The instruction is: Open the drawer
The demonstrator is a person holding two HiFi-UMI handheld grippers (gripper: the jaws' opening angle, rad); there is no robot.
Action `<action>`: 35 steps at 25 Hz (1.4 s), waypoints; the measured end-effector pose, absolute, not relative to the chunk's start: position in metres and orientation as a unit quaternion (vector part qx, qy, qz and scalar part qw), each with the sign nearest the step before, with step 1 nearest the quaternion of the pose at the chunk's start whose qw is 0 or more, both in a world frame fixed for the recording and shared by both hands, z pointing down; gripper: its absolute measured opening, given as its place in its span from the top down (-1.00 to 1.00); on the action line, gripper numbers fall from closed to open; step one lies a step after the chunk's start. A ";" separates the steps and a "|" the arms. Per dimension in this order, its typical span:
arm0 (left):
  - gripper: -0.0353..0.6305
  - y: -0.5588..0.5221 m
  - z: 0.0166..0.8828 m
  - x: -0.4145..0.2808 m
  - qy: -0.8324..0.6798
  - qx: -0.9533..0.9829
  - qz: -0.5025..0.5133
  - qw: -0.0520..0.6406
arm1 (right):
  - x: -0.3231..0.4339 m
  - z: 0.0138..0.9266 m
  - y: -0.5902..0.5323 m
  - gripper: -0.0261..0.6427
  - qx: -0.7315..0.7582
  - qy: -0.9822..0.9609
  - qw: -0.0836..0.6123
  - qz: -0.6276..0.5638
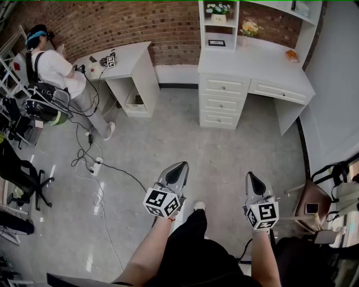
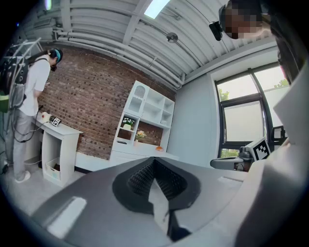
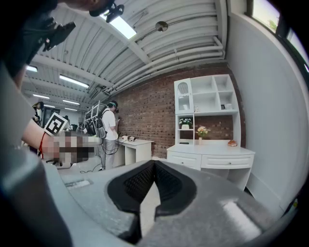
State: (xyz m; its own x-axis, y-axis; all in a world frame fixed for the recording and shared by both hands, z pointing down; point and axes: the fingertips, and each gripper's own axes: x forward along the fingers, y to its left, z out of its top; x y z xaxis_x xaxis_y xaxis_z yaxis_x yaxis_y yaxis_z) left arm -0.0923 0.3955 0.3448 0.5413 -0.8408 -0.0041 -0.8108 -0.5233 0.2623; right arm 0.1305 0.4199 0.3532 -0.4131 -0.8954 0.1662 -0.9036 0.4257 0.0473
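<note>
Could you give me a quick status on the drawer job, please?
Left claw shut, empty. Right claw shut, empty. Drawers all closed, desk not yet reached. Cables on floor, off left.

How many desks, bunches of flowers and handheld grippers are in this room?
Desks: 2, the small desk and the big desk with shelves.
Bunches of flowers: 2, the white flowers and the orange flowers.
Grippers: 2, the left gripper and the right gripper.
Total: 6.

Grey left gripper [image 1: 183, 165], marker cube [image 1: 162, 203], black trousers [image 1: 193, 249]
</note>
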 end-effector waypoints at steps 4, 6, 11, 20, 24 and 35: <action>0.89 0.351 0.351 -0.085 -0.471 0.871 -0.060 0.125 | 0.136 0.357 0.378 0.92 0.535 -0.840 0.088 0.030; 0.88 0.330 0.354 -0.082 -0.470 0.871 -0.058 0.128 | 0.141 0.361 0.356 0.92 0.537 -0.838 0.091 0.034; 0.88 0.278 0.358 -0.077 -0.463 0.875 -0.051 0.135 | 0.147 0.367 0.308 0.92 0.543 -0.833 0.099 0.043; 0.88 0.201 0.368 -0.071 -0.448 0.883 -0.047 0.133 | 0.150 0.384 0.234 0.92 0.545 -0.831 0.101 0.048; 0.88 0.175 0.375 -0.073 -0.440 0.886 -0.039 0.141 | 0.143 0.385 0.210 0.92 0.540 -0.834 0.101 0.053; 0.88 0.120 0.391 -0.064 -0.437 0.886 -0.041 0.153 | 0.136 0.407 0.139 0.92 0.518 -0.846 0.107 0.072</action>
